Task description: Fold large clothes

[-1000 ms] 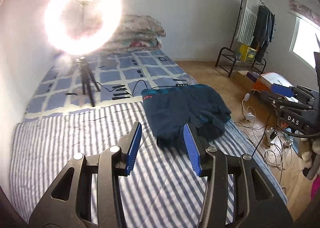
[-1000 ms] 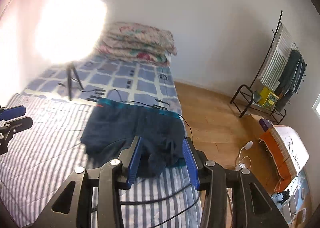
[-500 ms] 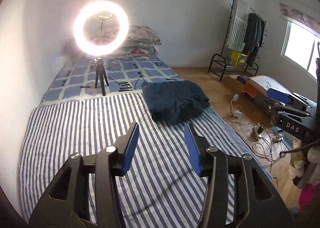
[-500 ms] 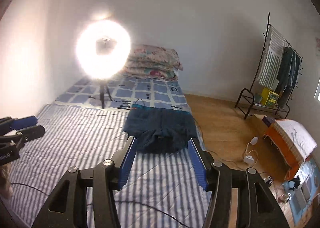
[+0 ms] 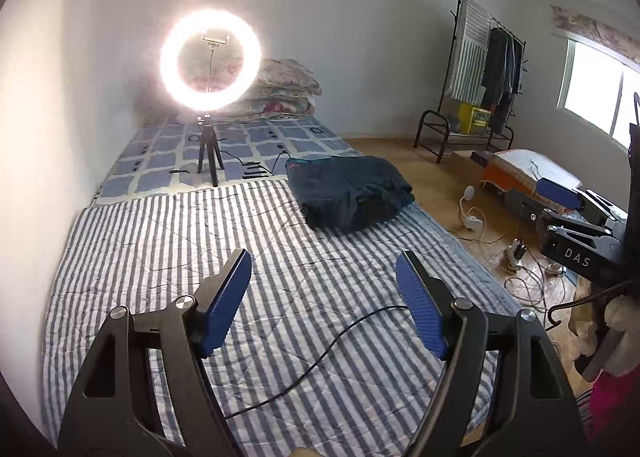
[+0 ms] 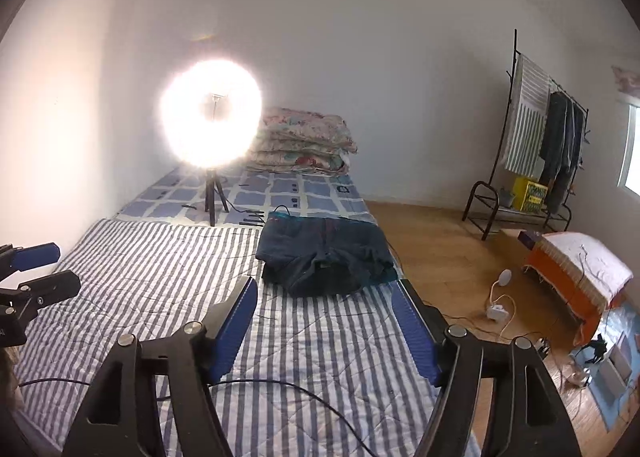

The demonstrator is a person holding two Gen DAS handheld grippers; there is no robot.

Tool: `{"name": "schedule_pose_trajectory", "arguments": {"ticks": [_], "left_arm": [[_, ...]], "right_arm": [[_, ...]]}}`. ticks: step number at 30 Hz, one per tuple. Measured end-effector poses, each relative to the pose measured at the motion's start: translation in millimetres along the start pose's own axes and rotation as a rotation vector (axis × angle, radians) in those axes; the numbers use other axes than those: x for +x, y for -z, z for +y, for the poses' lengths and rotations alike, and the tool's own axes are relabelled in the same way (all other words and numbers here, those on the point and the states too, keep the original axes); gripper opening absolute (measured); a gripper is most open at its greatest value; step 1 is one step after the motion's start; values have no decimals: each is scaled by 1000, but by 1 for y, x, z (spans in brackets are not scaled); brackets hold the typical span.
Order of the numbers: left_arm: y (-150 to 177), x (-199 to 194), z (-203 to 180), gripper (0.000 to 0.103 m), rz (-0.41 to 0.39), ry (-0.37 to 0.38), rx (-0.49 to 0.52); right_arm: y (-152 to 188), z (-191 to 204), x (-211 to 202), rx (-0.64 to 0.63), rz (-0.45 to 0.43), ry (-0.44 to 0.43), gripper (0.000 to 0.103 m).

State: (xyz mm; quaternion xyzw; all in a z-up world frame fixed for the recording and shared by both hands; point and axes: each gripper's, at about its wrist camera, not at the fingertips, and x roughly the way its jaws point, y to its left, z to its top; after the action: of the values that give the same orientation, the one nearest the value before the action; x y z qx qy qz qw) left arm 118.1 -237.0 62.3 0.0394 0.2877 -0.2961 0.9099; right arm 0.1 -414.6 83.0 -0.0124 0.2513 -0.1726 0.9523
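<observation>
Dark navy folded garment w/ teal trim (image 6: 326,259) sits as a compact bundle on the striped quilted bed (image 5: 168,257), right edge. Left gripper (image 5: 323,303) & right gripper (image 6: 325,323) both spread, empty, well apart from it. Fold looks done; nothing visibly left.

Lit ring light (image 5: 211,60) on tripod, stacked quilts (image 5: 282,91) behind, clothes rack (image 5: 484,69) by the window (image 5: 600,97).

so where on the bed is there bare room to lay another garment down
Bare striped quilt between the wall, the folded dark garment and the black cable by the tongs. Crowded: the checked sheet, with ring light tripod, cords and pillows.
</observation>
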Motion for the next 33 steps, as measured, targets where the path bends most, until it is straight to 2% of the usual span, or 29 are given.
{"name": "schedule_pose_trajectory", "arguments": {"ticks": [3,4,5,9,11,15,17,19,33], "left_arm": [[4,4,5,83,7,-7,-15],[5,5,6,85,9,-21,-12],[6,5,6,85,8,-30,-9],[9,8,8,85,4,-50,-14],[11,8,7,87,8,-55,-12],[13,3,8,100,-21,-79,-5],[12,-1,10,100,-46,-87,-17],[11,-4,10,103,-53,-101,-12],[18,6,3,103,-16,-162,22]], "right_arm": [[5,5,5,-19,-3,14,76],[5,6,7,-20,-4,15,81],[6,6,7,-18,-7,16,86],[10,9,11,-16,-11,19,87],[12,8,14,-7,-9,25,93],[14,8,17,-12,-14,44,99],[16,9,17,-16,-23,55,102],[17,8,17,-13,-26,53,103],[25,-4,25,54,-8,53,103]]}}
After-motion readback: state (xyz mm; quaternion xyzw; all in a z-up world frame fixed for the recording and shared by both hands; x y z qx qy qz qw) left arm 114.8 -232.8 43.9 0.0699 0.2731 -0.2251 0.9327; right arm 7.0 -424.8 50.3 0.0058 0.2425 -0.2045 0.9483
